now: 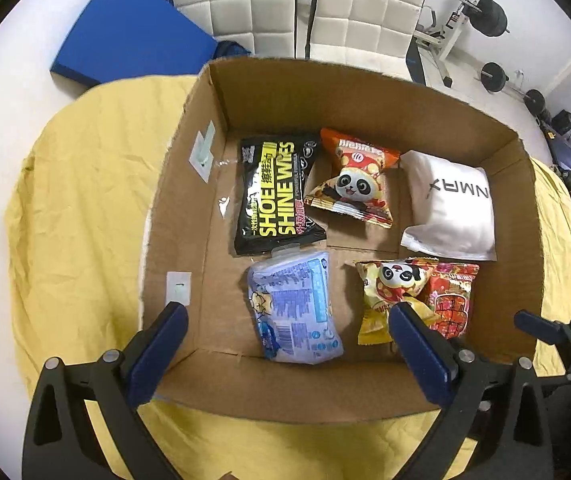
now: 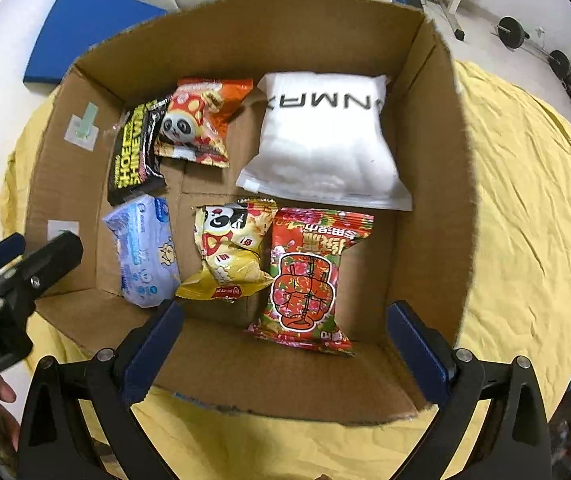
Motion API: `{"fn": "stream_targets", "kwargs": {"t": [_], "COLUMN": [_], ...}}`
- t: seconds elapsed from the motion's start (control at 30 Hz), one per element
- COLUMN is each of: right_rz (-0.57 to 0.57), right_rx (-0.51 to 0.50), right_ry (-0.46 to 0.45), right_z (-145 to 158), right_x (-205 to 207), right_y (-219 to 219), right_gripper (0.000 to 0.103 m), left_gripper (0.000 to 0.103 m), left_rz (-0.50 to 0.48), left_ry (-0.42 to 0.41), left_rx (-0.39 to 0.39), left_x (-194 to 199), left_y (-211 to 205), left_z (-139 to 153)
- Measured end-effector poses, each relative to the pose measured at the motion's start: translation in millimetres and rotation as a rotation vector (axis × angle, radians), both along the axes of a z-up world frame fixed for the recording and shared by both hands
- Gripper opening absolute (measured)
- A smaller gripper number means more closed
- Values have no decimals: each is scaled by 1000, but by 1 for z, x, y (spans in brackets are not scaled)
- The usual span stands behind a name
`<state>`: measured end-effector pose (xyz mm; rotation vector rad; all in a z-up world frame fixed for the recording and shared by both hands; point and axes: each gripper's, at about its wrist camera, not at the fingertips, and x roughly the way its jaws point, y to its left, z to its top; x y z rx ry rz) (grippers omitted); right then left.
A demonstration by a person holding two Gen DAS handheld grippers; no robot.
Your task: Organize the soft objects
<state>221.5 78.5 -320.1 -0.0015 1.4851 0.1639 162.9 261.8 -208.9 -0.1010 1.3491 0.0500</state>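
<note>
Six soft packs already down on the floor of the open cardboard box [image 2: 425, 160], box on a wrinkled yellow cloth [image 2: 525, 200]. Left gripper [image 1: 285, 328] hovering over the near rim, jaws spread wide, nothing between them. Right gripper [image 2: 285, 324] likewise wide apart and empty, above the near right part of the box. Far row, left to right: black shoe wipes pack [image 1: 275, 194], orange panda snack bag [image 1: 355, 180], white pouch [image 1: 451, 210] against the right wall. Near row: pale blue wipes pack [image 1: 295, 304], yellow panda snack bag [image 2: 231, 254], red snack bag [image 2: 309, 276], the last two overlapping at their edges. Looks close to done, maybe only tidying left. Risks, judged: glossy film on the snack bags slick and puffed with air, likely to squirt out of a pinch or crush the contents if squeezed hard; crimped end seams thin, could tear or slip; yellow bag crumpled and leaning on the red one, so lifting one may drag the other; box walls tall and close on the right, finger could catch the rough-cut rim and shove the box across the loose cloth. White pouch pillowy, matte, rectangular with a zip strip; blue pack soft, bulging, printed film; black pack flat, shiny.
</note>
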Motion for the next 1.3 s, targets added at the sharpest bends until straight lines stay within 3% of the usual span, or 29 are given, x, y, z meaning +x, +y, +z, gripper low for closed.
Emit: {"fn": "stream_targets", "kwargs": {"t": [0.33,0.53,0.8,1.1,1.3], "right_rz": [-27,-43,-52,-15,-19], "right_rx": [21,51,86,75,55], "right_ry": [-124,-212,-296,-351,-376], "right_z": [78,140,217,266,285], "right_x": [-24,-57,-108,-151,-164], "right_y": [-22,-36,-53,-58,-66], "right_gripper": [103,103,103,103,103], "left_gripper": [103,103,103,103,103], "left_rz": [-2,20,44,43,31], "left_ry": [-114,-218,-272,-316,-315], "left_rx": [17,0,23,41,64], "left_x": [-30,-64,-107,-137,-152], "left_y": [-13,-17,-22,-28,-36], "left_z": [67,129,188,225,234]}}
